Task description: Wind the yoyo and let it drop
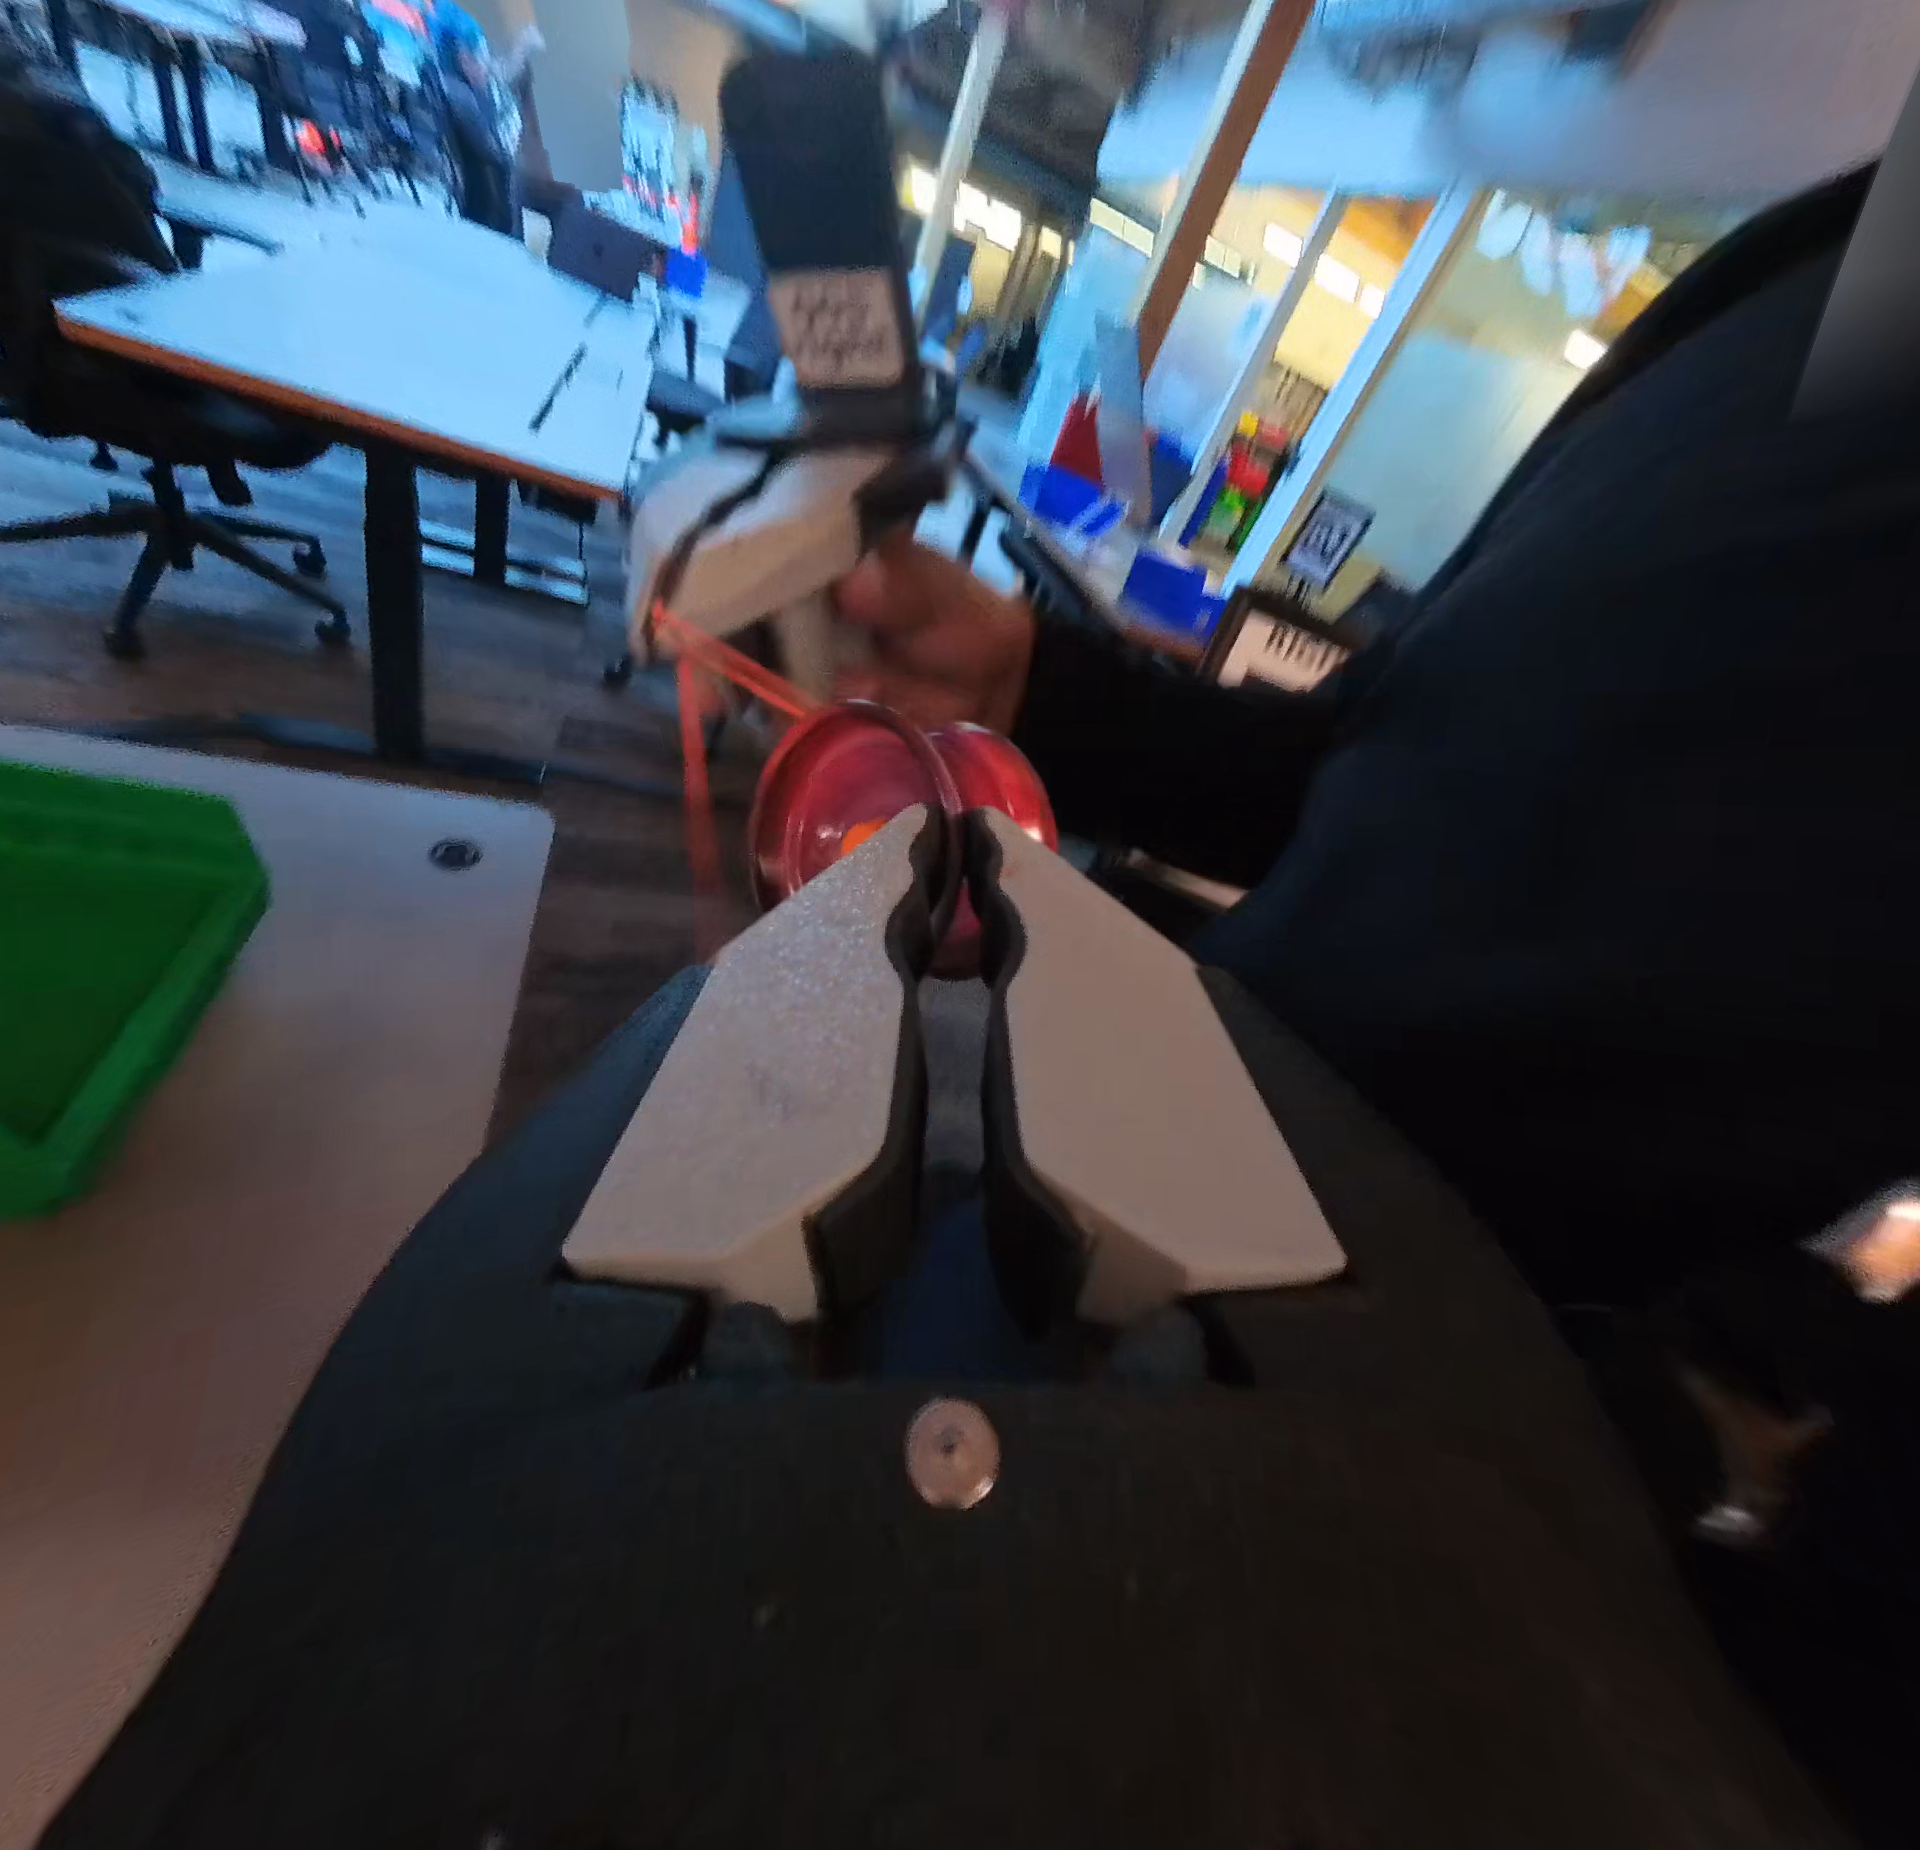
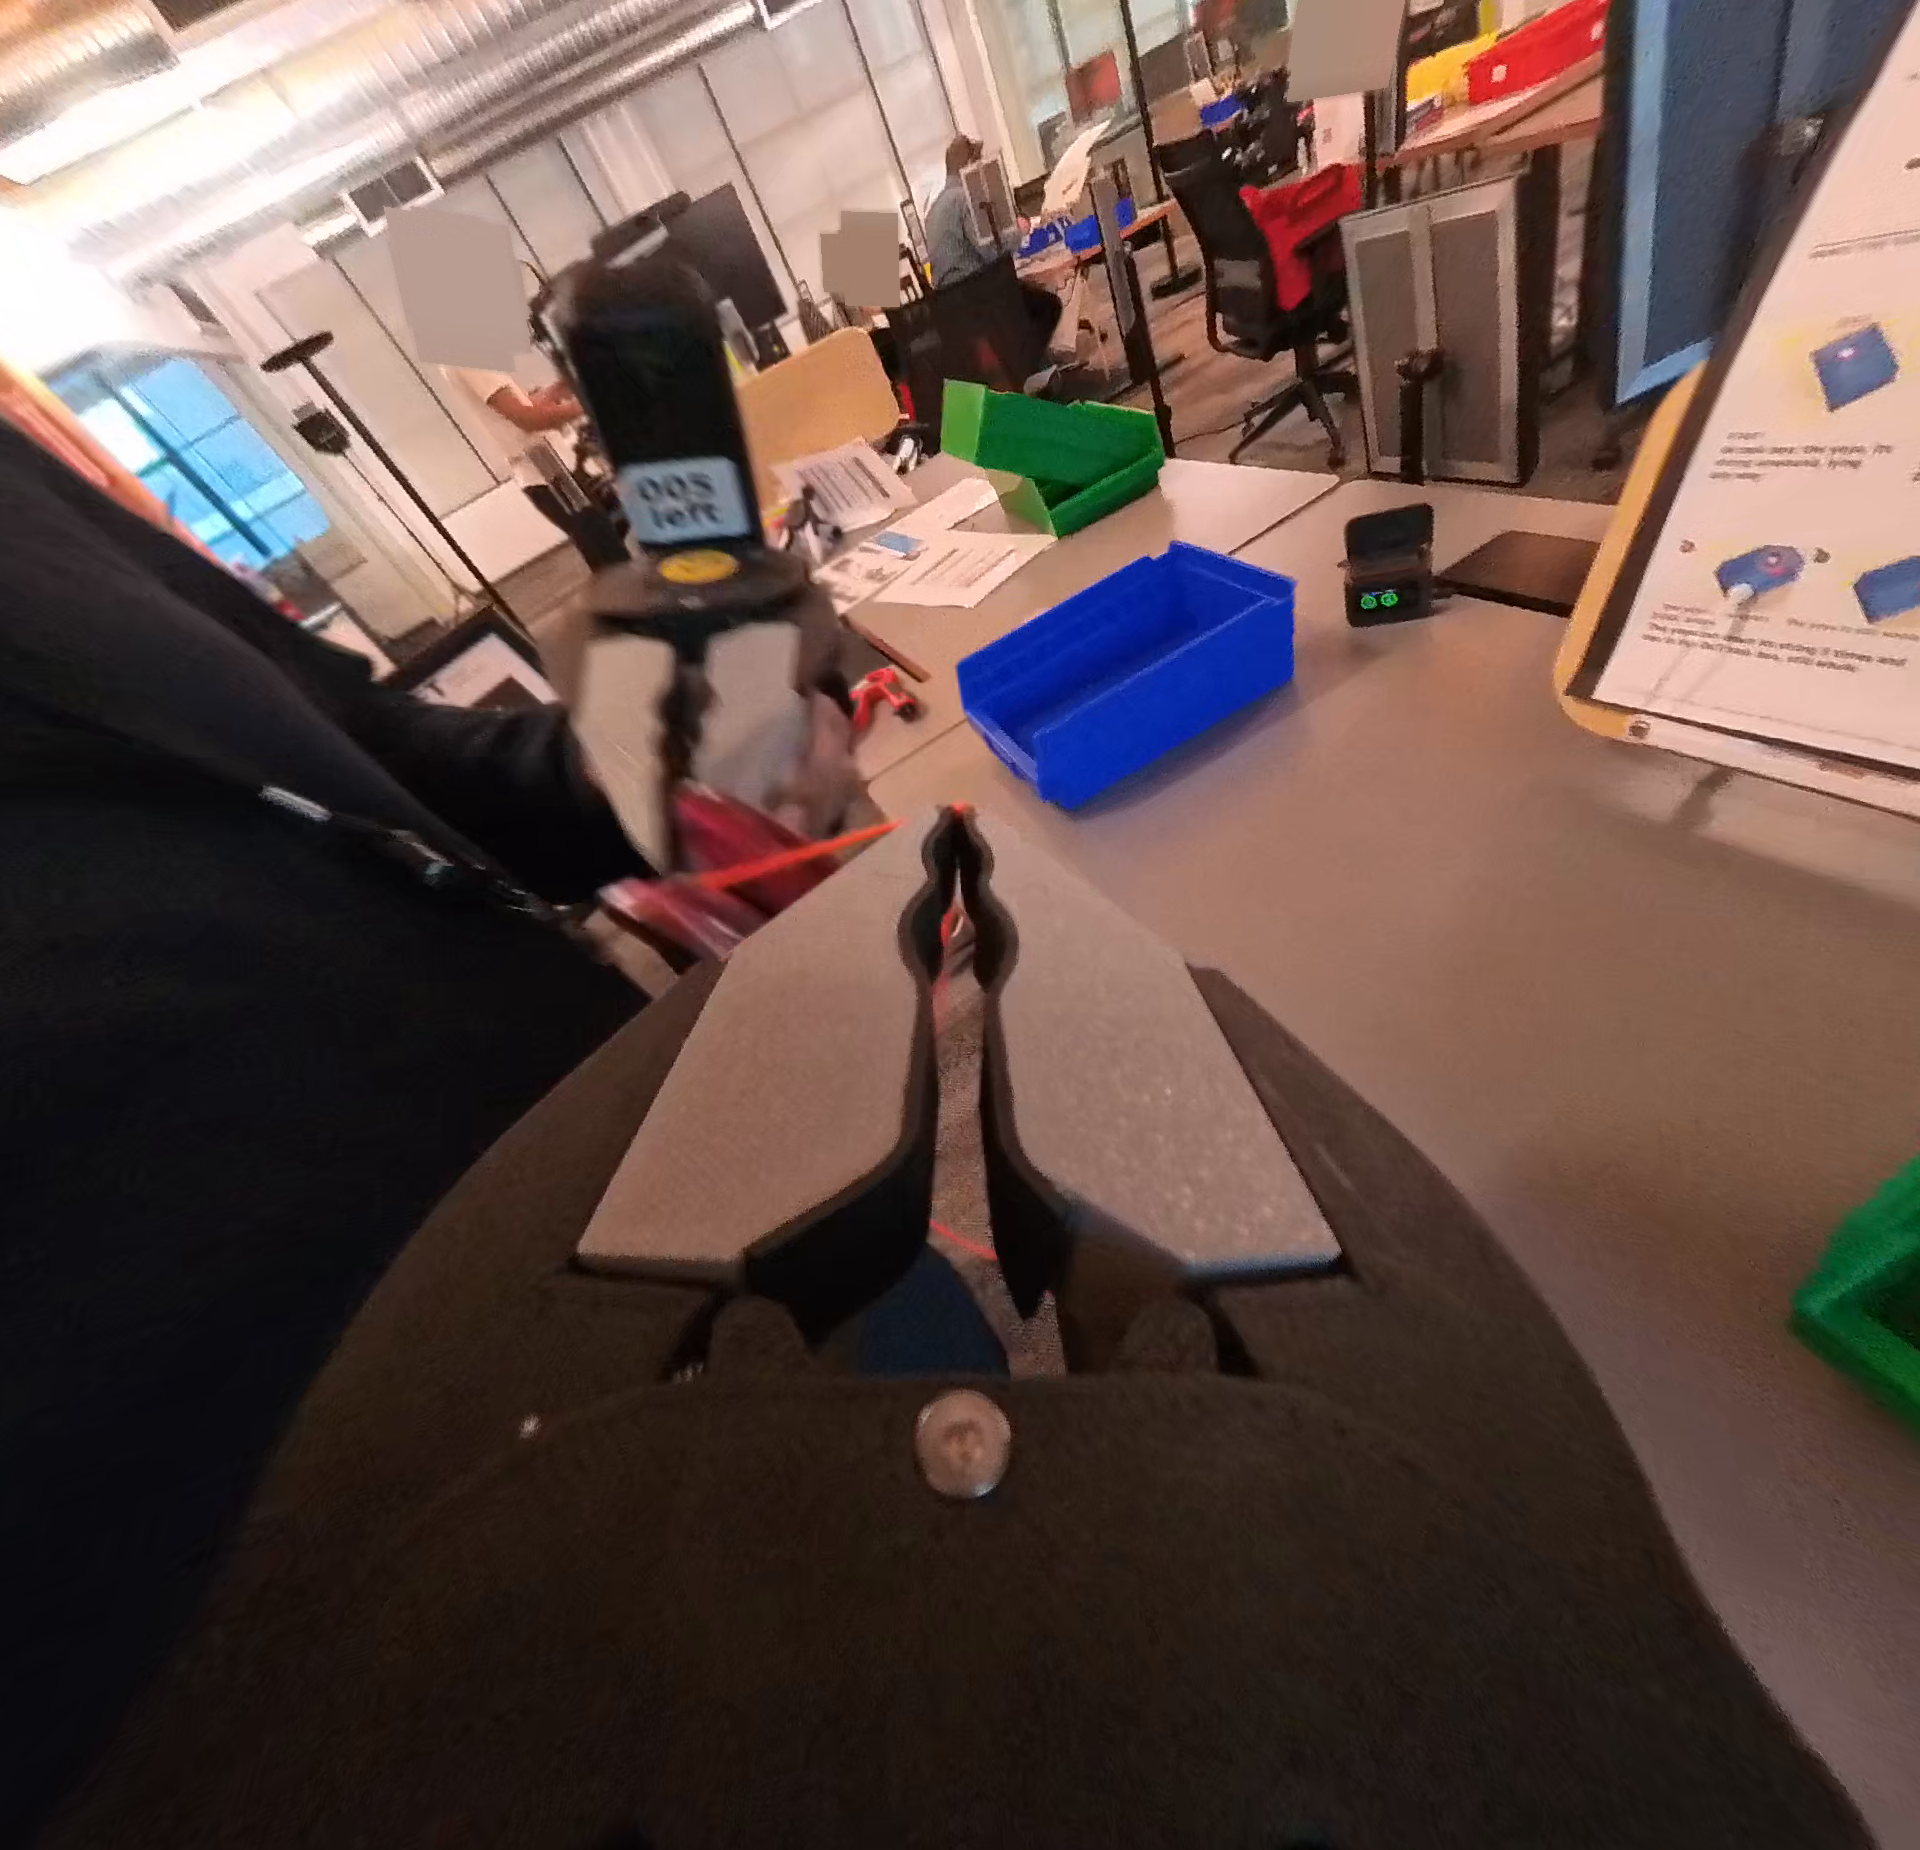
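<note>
In the left wrist view, the left gripper (image 1: 948, 824) is nearest, at 6 o'clock of the picture. Its two grey fingers with black wavy pads pinch the rim of one half of the red translucent plastic yoyo (image 1: 852, 813), which sits just beyond the fingertips, close to the centre. The pads press on that thin rim from both sides.

From the groove of the yoyo, the thin red-orange string (image 1: 727, 670) runs toward 11 o'clock to the right gripper (image 1: 665, 637), which is blurred and is held by a hand (image 1: 935, 626). In the right wrist view the right gripper (image 2: 958, 826) has its fingers pressed together on this string; a red bit shows at the very tip and again between the pads lower down. The string leaves toward 9 o'clock to the yoyo (image 2: 707, 824).

Further, at 1 o'clock of the right wrist view, a blue open plastic bin (image 2: 1132, 720) stands on the grey table (image 2: 1455, 917), well apart from the grippers.

I judge that the winding step is in hand: one gripper keeps the yoyo steady and the other leads the string. The next move probably needs the right gripper to circle around the groove with the string tight, so the loops do not slip off.
</note>
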